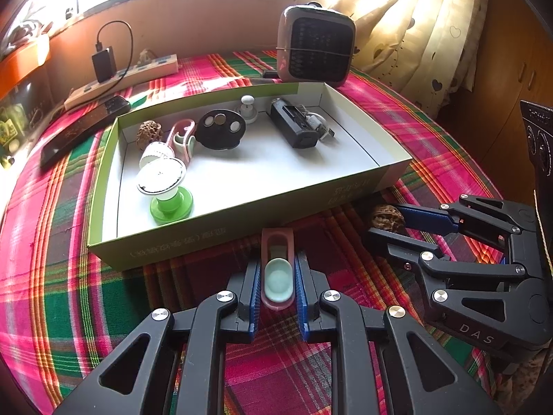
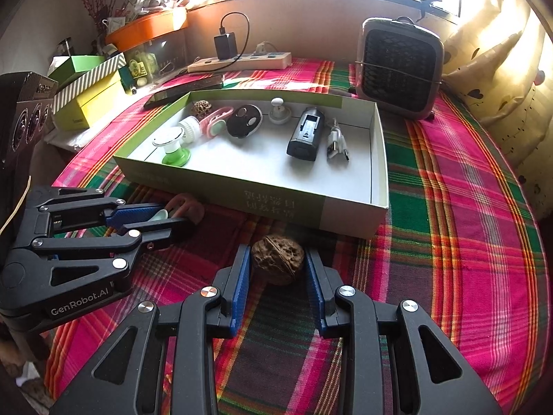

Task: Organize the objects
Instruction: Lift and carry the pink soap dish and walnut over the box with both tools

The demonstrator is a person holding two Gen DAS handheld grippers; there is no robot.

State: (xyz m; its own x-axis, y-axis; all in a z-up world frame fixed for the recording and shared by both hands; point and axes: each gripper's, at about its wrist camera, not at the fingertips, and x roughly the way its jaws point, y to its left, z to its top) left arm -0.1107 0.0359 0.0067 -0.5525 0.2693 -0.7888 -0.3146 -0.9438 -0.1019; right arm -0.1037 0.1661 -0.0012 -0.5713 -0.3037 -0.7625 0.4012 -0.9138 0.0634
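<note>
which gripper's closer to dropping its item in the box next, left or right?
Left, probably. The left gripper is shut on the pink clip, just before the box's front wall. The right gripper brackets the walnut on the cloth, but gaps show beside both pads, so it isn't gripped.

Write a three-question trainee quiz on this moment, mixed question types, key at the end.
1. True or false: the walnut between the right gripper fingers is already inside the green box.
2. Multiple choice: what sits between the left gripper fingers? A) the black charger B) the pink clip with a pale green pad C) the green-based round stand
3. Fill in: inside the box, a second pink clip lies next to a knobbly ______ near the back left corner.

Key: 1 false, it is on the plaid cloth in front of the box. 2 B. 3 walnut.
</note>
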